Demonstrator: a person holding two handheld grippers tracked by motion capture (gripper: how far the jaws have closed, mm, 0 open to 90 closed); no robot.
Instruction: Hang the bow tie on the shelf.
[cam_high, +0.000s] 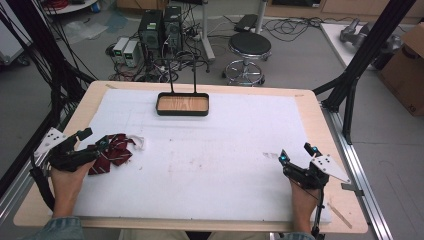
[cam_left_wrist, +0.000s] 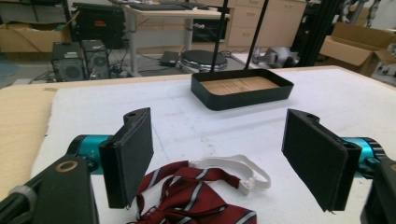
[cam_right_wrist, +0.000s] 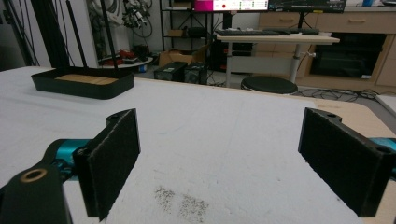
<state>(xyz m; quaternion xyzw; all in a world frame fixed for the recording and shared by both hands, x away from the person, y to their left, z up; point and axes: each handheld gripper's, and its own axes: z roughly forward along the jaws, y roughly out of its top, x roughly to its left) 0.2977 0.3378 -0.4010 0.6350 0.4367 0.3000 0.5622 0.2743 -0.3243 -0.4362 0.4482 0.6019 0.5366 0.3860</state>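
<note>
The left gripper (cam_high: 92, 142) sits low at the left side of the table (cam_high: 310, 107), held in the person's left hand (cam_high: 65, 175). Its jaws stand wide apart and grip nothing. A dark red striped bow tie (cam_high: 111, 152) lies bunched on the white mat (cam_high: 225, 150) between and just ahead of those jaws; in the left gripper view the bow tie (cam_left_wrist: 196, 198) lies low between the two black pads (cam_left_wrist: 130, 156), and I cannot tell whether either pad touches the cloth. Its white strap (cam_left_wrist: 243, 170) loops out on the mat towards the far side.

The right gripper (cam_high: 296, 154) rests at the right side of the mat, well apart from the bow tie. Its jaws are also spread wide, with bare mat between them.

A black tray (cam_high: 182, 111) with a wooden floor stands at the far middle of the mat, well apart from both grippers
</note>
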